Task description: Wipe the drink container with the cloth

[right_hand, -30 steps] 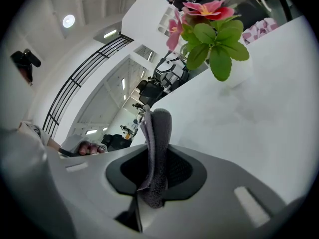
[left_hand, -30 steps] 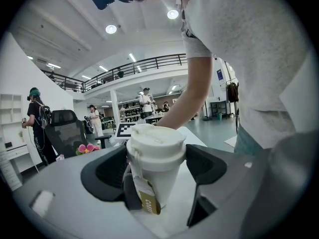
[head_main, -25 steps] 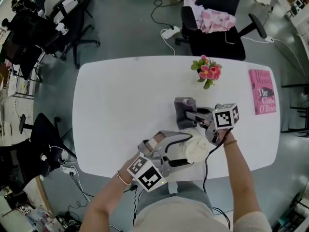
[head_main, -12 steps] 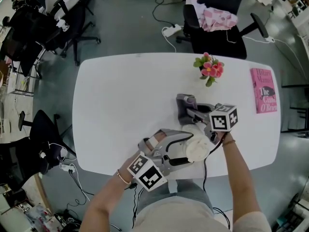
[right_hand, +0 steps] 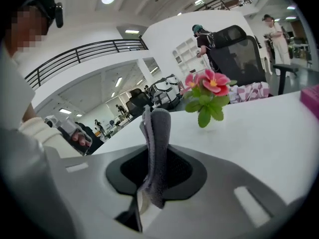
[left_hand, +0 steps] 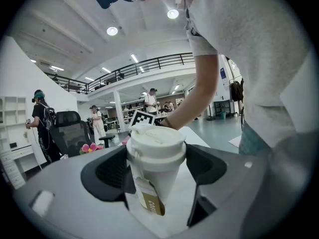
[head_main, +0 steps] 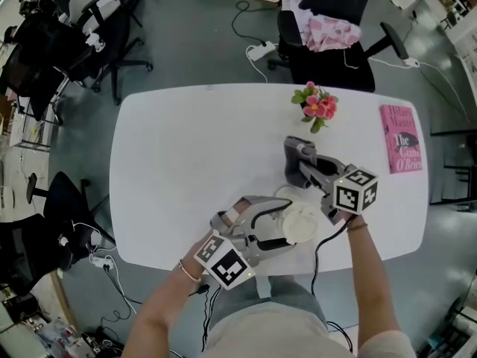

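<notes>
A white paper cup [head_main: 300, 223] with a cream lid [left_hand: 155, 145] and a hanging tea tag stands near the front edge of the white table [head_main: 186, 162]. My left gripper [head_main: 277, 225] is shut on the cup, both jaws pressed to its sides just under the lid [left_hand: 154, 176]. A folded grey cloth [head_main: 298, 159] hangs from my right gripper [head_main: 307, 171], which is shut on it [right_hand: 152, 176]. In the head view the right gripper sits just behind and right of the cup, the cloth pointing away toward the flowers.
A small pot of pink flowers [head_main: 316, 107] stands at the table's far side, also visible as flowers [right_hand: 208, 97] ahead of the cloth. A pink book [head_main: 402, 139] lies at the right edge. Office chairs [head_main: 328, 36] stand beyond the table.
My right gripper with the cloth has shifted rightward and farther back, away from the cup. The left gripper and cup have stayed in place.
</notes>
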`<state>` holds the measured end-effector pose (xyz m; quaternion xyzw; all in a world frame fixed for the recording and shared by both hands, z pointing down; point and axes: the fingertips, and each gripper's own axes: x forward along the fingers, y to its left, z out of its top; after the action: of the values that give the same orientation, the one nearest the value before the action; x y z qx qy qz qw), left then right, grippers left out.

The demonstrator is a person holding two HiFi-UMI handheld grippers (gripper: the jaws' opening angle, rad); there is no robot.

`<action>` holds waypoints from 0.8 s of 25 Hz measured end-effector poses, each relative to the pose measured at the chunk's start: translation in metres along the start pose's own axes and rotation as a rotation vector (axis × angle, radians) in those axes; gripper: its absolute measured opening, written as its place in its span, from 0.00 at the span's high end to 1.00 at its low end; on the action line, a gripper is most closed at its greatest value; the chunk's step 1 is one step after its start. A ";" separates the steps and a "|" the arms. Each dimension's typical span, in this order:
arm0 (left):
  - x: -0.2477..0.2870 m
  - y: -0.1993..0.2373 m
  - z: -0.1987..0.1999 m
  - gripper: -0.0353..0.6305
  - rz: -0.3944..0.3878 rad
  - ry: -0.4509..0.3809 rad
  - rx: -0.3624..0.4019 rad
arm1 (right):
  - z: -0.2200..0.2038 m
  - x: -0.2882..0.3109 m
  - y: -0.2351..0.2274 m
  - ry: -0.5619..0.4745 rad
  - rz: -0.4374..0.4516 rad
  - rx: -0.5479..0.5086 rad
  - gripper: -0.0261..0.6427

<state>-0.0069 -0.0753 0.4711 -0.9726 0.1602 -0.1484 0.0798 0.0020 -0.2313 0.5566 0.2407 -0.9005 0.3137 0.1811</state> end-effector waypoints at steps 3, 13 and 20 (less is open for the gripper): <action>0.001 0.005 0.001 0.38 0.029 -0.010 -0.039 | 0.010 -0.024 0.002 -0.054 -0.034 -0.021 0.86; 0.003 0.038 -0.001 0.38 0.152 -0.044 -0.217 | 0.027 -0.102 -0.004 -0.230 -0.149 0.004 0.86; 0.001 0.046 -0.004 0.38 0.218 -0.048 -0.283 | 0.026 -0.152 -0.016 -0.373 -0.286 0.048 0.86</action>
<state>-0.0205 -0.1187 0.4661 -0.9543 0.2819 -0.0917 -0.0383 0.1309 -0.2104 0.4725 0.4239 -0.8673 0.2563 0.0485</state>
